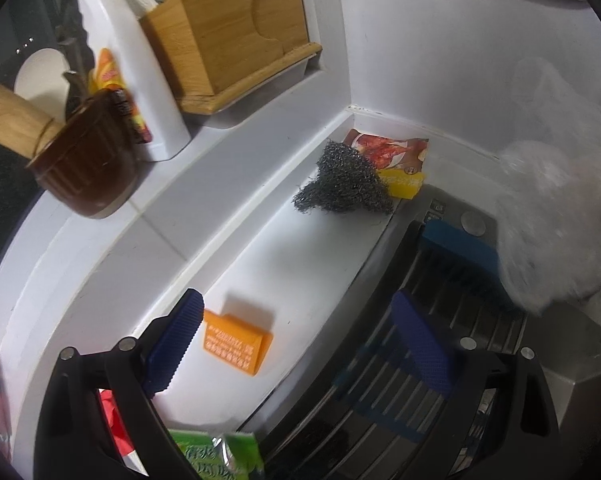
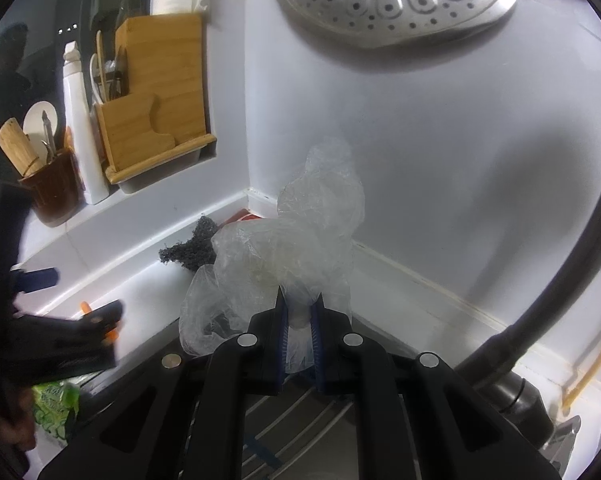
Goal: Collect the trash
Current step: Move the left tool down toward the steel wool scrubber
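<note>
So the right claw (image 2: 299,320) is clamped down on a crumpled clear plastic bag (image 2: 296,240), which bunches up above the fingers and hangs over the back corner of the sink area; looks like that's the collection bag for the trash. The left claw (image 1: 296,344) has its fingers wide apart with nothing between them, hanging just over the white surface (image 1: 300,280) beside the sink. Right between and a bit ahead of its fingertips sits a small orange wrapper (image 1: 236,340), lying flat on the ledge, and I'd guess that's the piece being gone for at this point. Farther back in the corner there's a steel wool scrubber (image 1: 340,180) sitting partly on a red snack packet (image 1: 392,152) and a yellow bit (image 1: 404,184), and a green packet (image 1: 220,456) shows at the bottom edge, so plenty left to collect. Next move as I read it: drop the left claw onto the orange wrapper, pinch it off the flat surface (thin thing, could slide), then carry it over to the bag the right side is holding.
</note>
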{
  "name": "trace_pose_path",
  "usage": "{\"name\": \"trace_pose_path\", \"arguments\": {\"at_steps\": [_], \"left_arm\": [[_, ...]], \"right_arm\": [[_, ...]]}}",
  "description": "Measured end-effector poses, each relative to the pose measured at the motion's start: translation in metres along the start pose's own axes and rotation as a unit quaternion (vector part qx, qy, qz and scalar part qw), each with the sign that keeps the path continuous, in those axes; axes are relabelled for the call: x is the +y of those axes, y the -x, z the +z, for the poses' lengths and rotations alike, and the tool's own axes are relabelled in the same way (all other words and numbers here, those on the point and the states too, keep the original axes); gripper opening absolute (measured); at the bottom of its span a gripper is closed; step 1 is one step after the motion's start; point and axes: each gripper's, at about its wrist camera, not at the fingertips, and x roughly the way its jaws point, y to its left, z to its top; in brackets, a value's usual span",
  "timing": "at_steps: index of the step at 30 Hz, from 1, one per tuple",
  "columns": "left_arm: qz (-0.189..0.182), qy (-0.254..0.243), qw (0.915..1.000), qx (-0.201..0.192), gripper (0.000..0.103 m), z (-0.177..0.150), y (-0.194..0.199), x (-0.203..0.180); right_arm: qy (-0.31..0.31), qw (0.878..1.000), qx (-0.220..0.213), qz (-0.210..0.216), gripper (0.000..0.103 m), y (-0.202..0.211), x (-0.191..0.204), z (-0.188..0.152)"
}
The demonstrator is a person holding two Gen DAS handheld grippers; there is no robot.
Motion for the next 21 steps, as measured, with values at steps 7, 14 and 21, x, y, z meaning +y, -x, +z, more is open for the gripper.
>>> {"name": "trace_pose_path", "arguments": {"at_steps": [7,14,21], "left_arm": [[-0.020,-0.006,0.9997,-0.008,0.093,0.022,-0.023,-0.018],[-0.038,-0.002,0.9991,-0.020,0.093,0.044,-0.049,-0.032],[-0.046,0.007,0.9985,-0.028,0.093,0.066,-0.081,-0.043]], "right_arm": [[-0.003,1.000,-0.006,0.009,0.010,0.022,-0.002,-0.008],[-0.002,1.000,-0.010,0.013,0.010,0.031,-0.004,-0.014],[-0.014,1.000,-0.012,0.008,0.010,0.036,-0.011,-0.017]]}}
